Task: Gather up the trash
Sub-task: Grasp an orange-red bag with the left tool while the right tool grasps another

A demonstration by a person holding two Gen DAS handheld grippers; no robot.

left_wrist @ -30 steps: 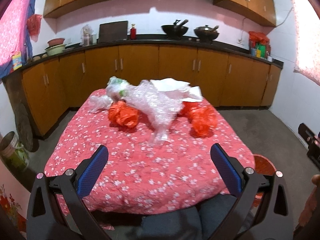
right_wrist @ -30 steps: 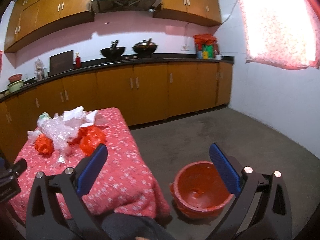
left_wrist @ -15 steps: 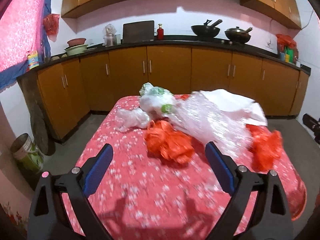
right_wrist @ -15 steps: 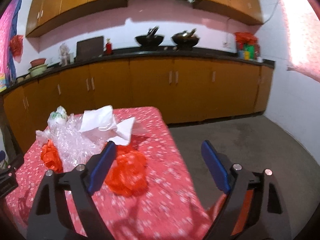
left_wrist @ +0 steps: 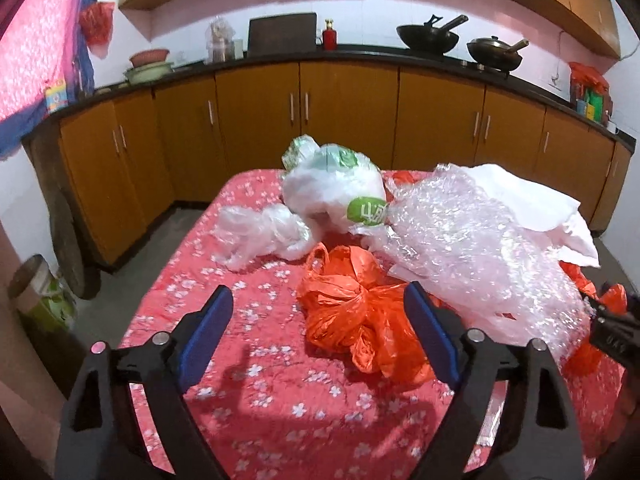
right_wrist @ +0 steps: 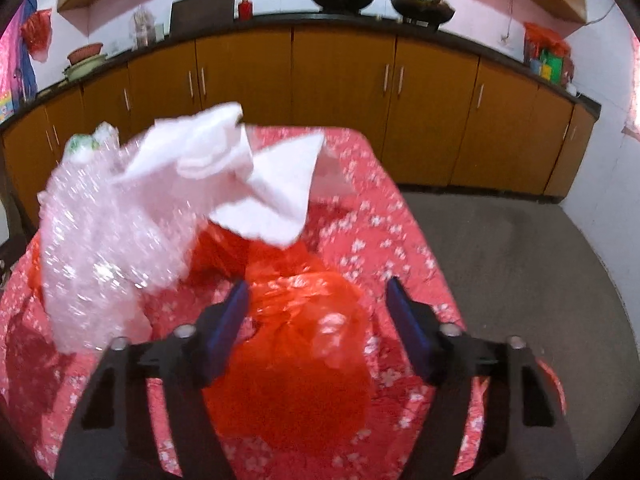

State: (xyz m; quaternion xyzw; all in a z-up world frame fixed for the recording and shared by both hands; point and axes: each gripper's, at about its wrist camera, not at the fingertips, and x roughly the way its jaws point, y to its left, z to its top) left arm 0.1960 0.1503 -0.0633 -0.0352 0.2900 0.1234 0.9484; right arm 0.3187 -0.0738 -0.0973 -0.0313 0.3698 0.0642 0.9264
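On the table (left_wrist: 256, 396) with its red flowered cloth lies the trash: an orange plastic bag (left_wrist: 356, 312) nearest the left gripper (left_wrist: 318, 320), whose jaws are spread wide with nothing between them. Beyond that bag sit a clear crumpled bag (left_wrist: 260, 236), a white-and-green bag (left_wrist: 336, 192) and bubble wrap (left_wrist: 480, 252). The right gripper (right_wrist: 318, 312) is spread around a second orange bag (right_wrist: 304, 312), its pads apart from it.
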